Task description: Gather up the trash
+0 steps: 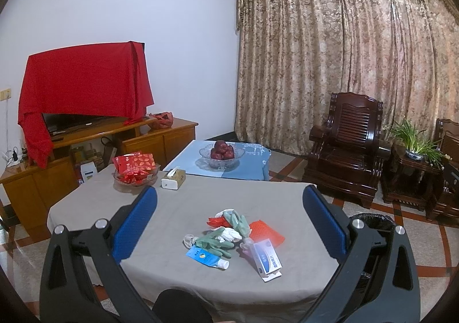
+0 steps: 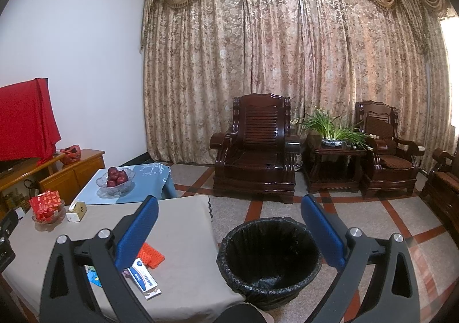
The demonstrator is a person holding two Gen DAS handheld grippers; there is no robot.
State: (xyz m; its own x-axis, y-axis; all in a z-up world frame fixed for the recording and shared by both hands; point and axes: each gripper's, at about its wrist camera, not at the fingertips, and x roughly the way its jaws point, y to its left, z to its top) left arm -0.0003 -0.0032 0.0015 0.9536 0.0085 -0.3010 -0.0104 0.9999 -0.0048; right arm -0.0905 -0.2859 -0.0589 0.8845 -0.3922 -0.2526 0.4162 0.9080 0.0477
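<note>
Apparently nothing is collected yet: trash (image 1: 233, 237) is heaped at the table's (image 1: 172, 208) centre, the bin (image 2: 269, 262) at its 3 o'clock looks nearly bare, and both the left gripper (image 1: 229, 225) and right gripper (image 2: 229, 229) are held released.

Dim, flat indoor light, bluish cast. Daylight blows out past the curtain (image 2: 287, 64) at its right edge, right wrist view. Shadows soft. Heavy fisheye bend, black vignette corners. Slight softness, noise throughout.
</note>
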